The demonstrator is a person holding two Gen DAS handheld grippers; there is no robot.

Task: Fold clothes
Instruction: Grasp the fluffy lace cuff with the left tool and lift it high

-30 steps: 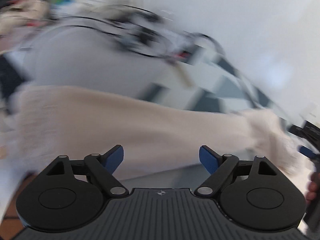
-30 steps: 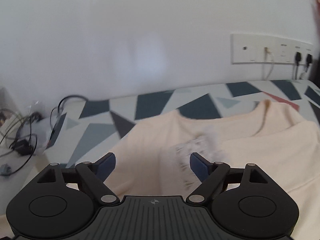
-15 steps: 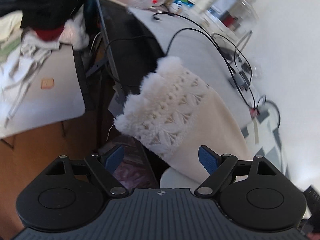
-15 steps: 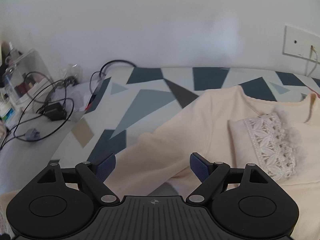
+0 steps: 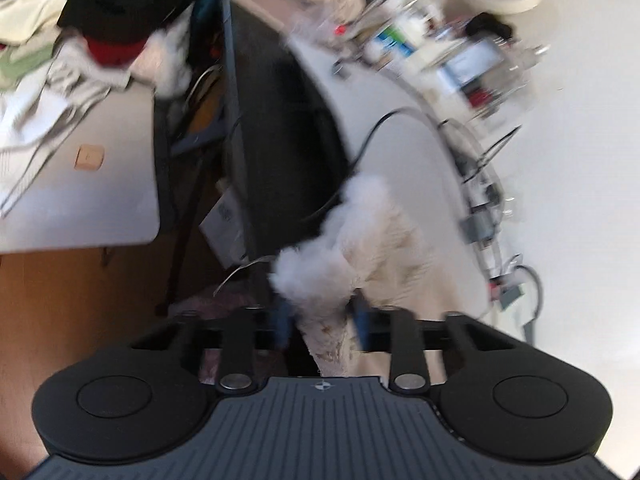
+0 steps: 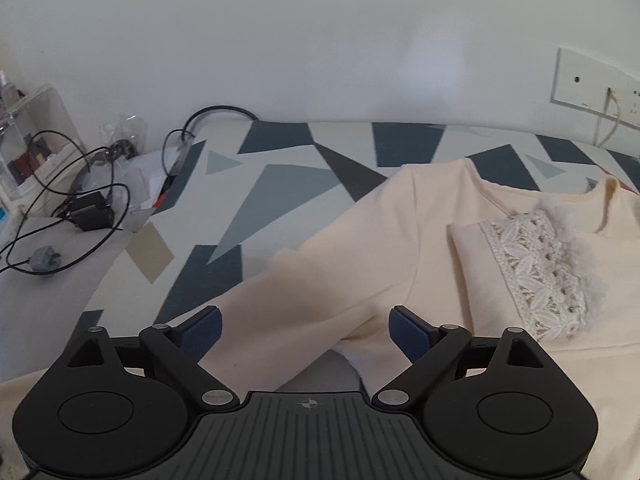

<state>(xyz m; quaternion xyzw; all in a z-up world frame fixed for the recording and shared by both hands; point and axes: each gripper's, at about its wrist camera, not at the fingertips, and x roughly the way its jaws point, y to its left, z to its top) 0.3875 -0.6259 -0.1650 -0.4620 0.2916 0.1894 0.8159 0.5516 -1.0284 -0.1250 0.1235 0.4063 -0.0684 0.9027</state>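
1. My left gripper point(image 5: 320, 322) tips downward over the table's end, with wooden floor point(image 5: 80, 292) below on the left of its view; my right gripper point(image 6: 306, 330) also angles down, over the cream sweater point(image 6: 360, 264) spread on the patterned tabletop point(image 6: 264, 184)
2. The left jaws are closing, narrow now, and their blue pads pinch the fluffy lace cuff point(image 5: 316, 276) of one sleeve (the picture is blurred, but the cloth clearly sits between them)
3. The right jaws are opening, standing wide and gripping nothing; the sleeve's upper part near the armpit lies under the gap between the pads, and I cannot tell whether they touch it
4. The other sleeve is already folded across the chest, its lace cuff point(image 6: 548, 268) just below the neckline
5. Bare tabletop is free beyond the shoulder toward the wall; cables and a charger point(image 6: 88, 212) crowd the left end, near the held cuff
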